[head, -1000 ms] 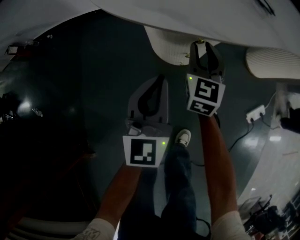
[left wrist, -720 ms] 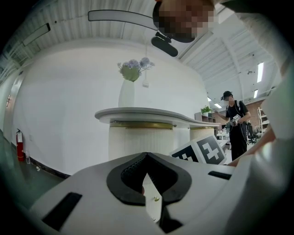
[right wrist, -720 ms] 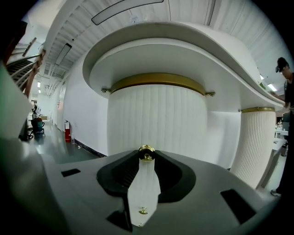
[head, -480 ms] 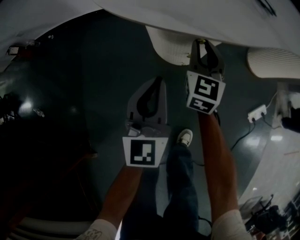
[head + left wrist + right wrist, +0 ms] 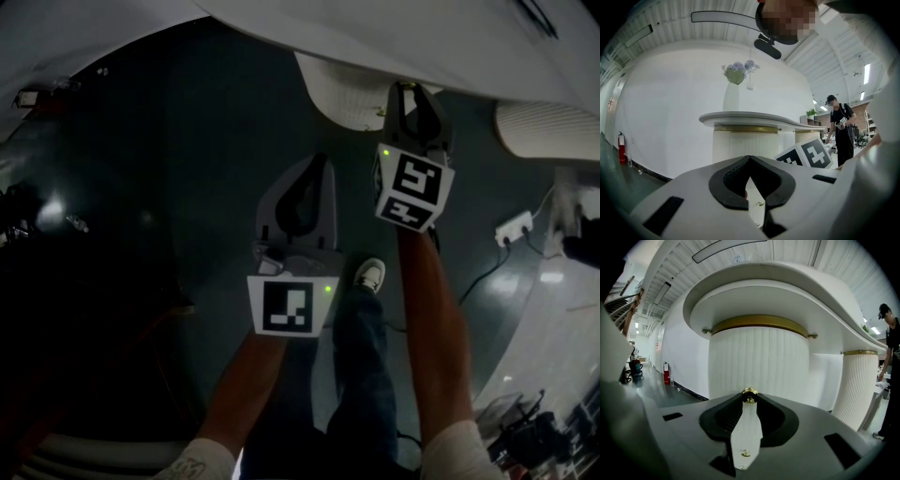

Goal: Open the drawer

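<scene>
Drawer front can't be told apart on the ribbed pedestal [image 5: 759, 357]; only a brass knob [image 5: 749, 392] shows, small and partly covered by the tips of the right gripper [image 5: 749, 398], whose jaws have just been closing with the knob between them. Head view: floor [image 5: 103, 234] at left too dark to read. Person [image 5: 889, 348] cut off by the right gripper view's edge.

The overhanging white countertop [image 5: 375, 28] closes off the room above, and the ribbed pedestal [image 5: 759, 357] blocks the way straight ahead, a small gold knob [image 5: 749, 394] on its face. An open gap lies between it and the second ribbed pedestal [image 5: 855, 385] to the right; leftward, dark floor [image 5: 187, 141] runs open along the white wall [image 5: 665, 122]. A power strip [image 5: 512, 226] with its cable lies on the floor at right.
</scene>
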Demonstrator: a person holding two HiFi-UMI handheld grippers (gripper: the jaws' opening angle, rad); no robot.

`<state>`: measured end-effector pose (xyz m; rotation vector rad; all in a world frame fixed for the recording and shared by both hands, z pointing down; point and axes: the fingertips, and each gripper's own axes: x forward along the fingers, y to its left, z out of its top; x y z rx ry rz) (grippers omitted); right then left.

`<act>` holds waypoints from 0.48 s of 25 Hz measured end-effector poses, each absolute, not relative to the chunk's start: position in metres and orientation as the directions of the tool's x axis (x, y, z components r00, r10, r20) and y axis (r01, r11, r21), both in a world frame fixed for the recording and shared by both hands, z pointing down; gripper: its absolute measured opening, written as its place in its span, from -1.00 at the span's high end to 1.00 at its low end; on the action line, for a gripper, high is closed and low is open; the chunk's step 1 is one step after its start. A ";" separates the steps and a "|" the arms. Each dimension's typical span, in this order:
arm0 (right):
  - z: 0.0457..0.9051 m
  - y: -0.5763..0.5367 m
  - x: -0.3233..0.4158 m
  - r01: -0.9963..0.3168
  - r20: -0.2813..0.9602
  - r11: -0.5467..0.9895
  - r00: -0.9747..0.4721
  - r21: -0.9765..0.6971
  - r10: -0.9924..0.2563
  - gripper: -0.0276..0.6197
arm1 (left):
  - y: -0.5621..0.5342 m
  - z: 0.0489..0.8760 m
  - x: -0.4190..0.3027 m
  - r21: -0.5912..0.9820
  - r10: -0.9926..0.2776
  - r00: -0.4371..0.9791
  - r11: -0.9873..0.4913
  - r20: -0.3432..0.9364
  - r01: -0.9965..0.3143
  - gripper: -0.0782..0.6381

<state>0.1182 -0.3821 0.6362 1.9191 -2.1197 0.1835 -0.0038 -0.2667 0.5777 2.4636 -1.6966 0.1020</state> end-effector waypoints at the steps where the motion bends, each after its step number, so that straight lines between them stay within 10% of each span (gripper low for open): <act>1: 0.636 -0.382 0.118 -0.990 0.287 0.112 -0.082 0.089 -0.954 0.60 | -0.267 0.577 -0.004 0.083 -0.923 0.359 -0.350 0.140 -0.933 0.79; 12: 0.636 -0.373 0.120 -0.989 0.287 0.111 -0.077 0.103 -0.955 0.60 | -0.269 0.578 -0.007 0.102 -0.925 0.353 -0.341 0.139 -0.935 0.79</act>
